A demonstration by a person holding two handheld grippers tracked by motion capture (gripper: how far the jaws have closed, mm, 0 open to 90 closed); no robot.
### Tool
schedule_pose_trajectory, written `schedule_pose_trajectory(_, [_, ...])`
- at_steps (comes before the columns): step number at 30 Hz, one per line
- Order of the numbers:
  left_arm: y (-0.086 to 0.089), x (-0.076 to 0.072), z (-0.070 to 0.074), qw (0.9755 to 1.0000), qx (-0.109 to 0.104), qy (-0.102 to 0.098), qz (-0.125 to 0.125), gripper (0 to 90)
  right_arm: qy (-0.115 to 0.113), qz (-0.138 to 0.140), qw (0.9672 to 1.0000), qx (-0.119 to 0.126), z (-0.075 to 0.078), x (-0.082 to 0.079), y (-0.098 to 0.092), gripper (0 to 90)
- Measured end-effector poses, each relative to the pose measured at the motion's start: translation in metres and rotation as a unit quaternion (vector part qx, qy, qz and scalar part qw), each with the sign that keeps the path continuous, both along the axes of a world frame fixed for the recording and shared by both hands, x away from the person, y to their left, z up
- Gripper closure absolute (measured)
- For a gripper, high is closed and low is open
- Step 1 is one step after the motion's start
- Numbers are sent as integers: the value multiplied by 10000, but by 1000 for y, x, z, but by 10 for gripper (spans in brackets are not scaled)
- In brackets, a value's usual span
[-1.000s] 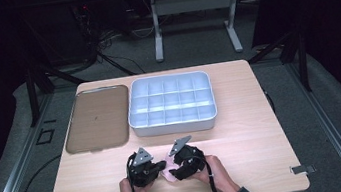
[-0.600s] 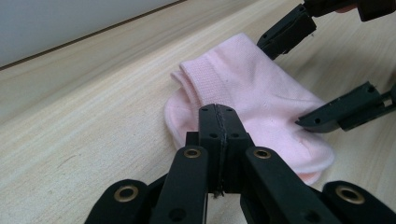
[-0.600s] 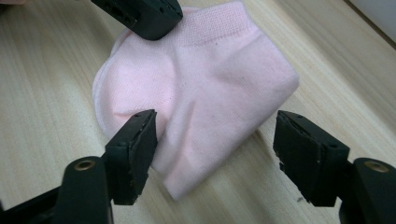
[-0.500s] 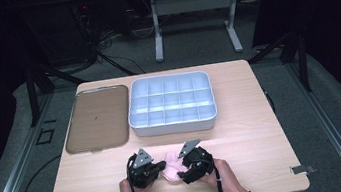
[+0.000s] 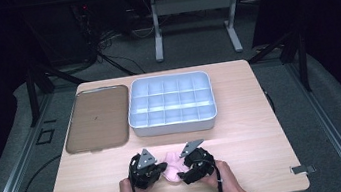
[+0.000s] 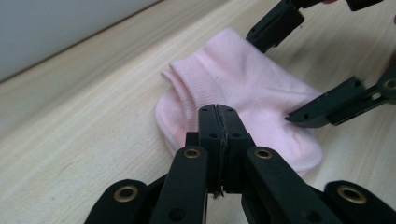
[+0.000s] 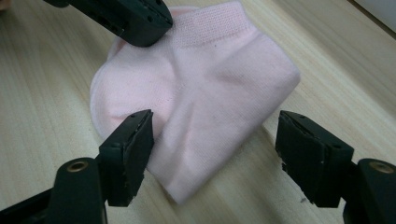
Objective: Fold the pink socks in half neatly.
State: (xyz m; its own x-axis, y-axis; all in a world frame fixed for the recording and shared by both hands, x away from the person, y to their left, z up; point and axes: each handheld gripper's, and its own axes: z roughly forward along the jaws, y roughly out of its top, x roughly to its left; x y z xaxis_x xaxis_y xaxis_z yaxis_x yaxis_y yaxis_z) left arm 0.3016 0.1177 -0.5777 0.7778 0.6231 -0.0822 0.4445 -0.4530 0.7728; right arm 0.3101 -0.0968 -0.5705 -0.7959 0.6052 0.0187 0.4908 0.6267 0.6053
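Note:
A pink sock [image 5: 172,165] [image 6: 243,79] [image 7: 210,79] lies folded on the wooden table [image 5: 264,128] near its front edge, between my two grippers. My left gripper [image 5: 162,167] [image 6: 218,114] is shut, with its tips down at the sock's edge by the cuff. I cannot tell if fabric is pinched in it. My right gripper [image 5: 181,168] [image 7: 215,144] is open and its jaws have just been opening. One jaw hangs over the sock and the other over bare wood, so the sock's end lies loose between them.
A pale grey tray [image 5: 175,124] with several compartments stands mid-table beyond the grippers. A flat brown tray [image 5: 95,119] lies to its left. A person's hands [image 5: 223,179] hold both grippers at the table's front edge.
The right gripper has drawn slightly right, away from the left one, and its jaws stand wider. The pink sock now shows between the two grippers. The left gripper has stayed put.

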Motion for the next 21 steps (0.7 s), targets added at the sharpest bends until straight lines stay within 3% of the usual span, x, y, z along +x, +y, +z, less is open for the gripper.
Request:
schedule_pose_trajectory(4, [2,0,-3,9999,-88,8,-69,897,105,5,9999,62,0,0,-2,296])
schedule_pose_trajectory(8, [6,2,-6,9997,-167,-8,-162,899,385,-114,9972,638,8,4,-17,322])
schedule_pose_trajectory(11, [8,1,-9,9994,-313,-36,-172,899,414,-305,9948,883,14,7,-29,345])
schedule_pose_trajectory(14, [10,2,-10,9990,-409,-20,-180,899,402,-455,9948,818,14,8,-31,386])
schedule_pose_trajectory(15, [10,2,-10,9990,-412,-32,-178,899,456,-454,9953,722,13,8,-30,484])
schedule_pose_trajectory(16, [10,2,-10,9990,-414,-34,-180,899,416,-503,9954,702,11,8,-29,512])
schedule_pose_trajectory(21, [10,1,-10,9990,-409,-41,-175,899,504,-455,9959,604,5,7,-23,543])
